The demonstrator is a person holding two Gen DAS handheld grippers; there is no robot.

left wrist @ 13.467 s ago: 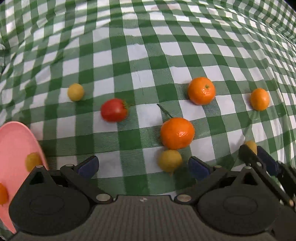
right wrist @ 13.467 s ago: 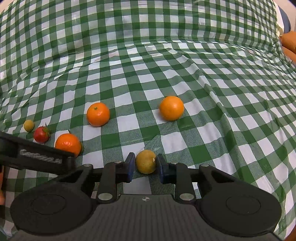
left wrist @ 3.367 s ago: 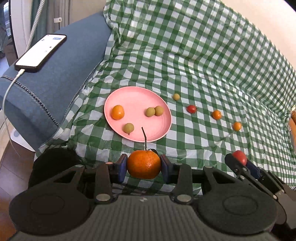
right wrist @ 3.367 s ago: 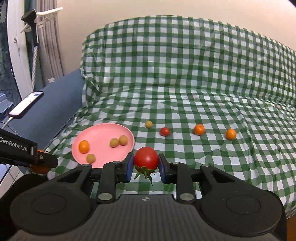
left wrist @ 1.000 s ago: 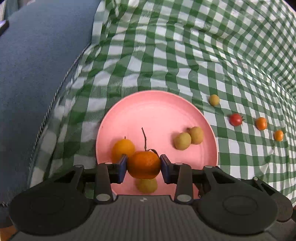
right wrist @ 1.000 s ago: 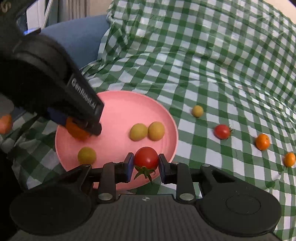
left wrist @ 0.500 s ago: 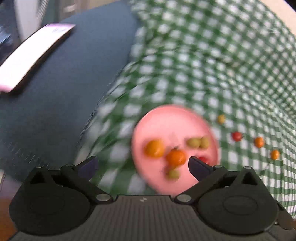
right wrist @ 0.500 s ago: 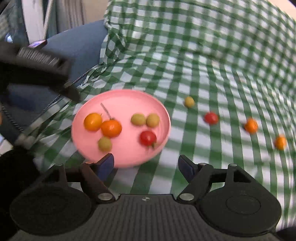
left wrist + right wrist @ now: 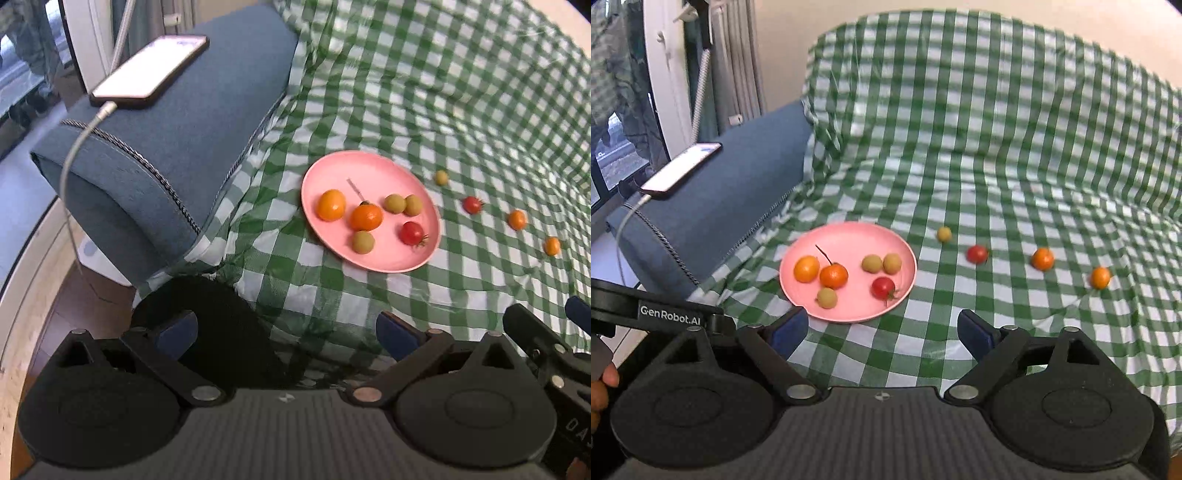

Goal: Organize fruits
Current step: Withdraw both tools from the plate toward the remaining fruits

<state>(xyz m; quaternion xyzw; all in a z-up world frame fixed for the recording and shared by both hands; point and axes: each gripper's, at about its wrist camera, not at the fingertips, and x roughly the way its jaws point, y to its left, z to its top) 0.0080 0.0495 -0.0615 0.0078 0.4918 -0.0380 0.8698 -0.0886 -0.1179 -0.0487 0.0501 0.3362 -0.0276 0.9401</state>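
Six fruits on the pink plate, both grippers empty above the sofa.

The left gripper (image 9: 284, 332) has its fingers spread wide; the right gripper (image 9: 882, 332) is opening, nothing between its fingers. On the pink plate (image 9: 846, 236) the stemmed orange (image 9: 833, 276) lies at 9 o'clock, the tomato (image 9: 883, 287) at 5. Four loose fruits (image 9: 977, 254) trail off at 3 o'clock on the checked cloth (image 9: 997, 166).

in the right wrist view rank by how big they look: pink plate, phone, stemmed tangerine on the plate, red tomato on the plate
1. pink plate
2. phone, though it lies farther off and is seen at a slant, so its true size is unsure
3. stemmed tangerine
4. red tomato, only slightly smaller than the tangerine
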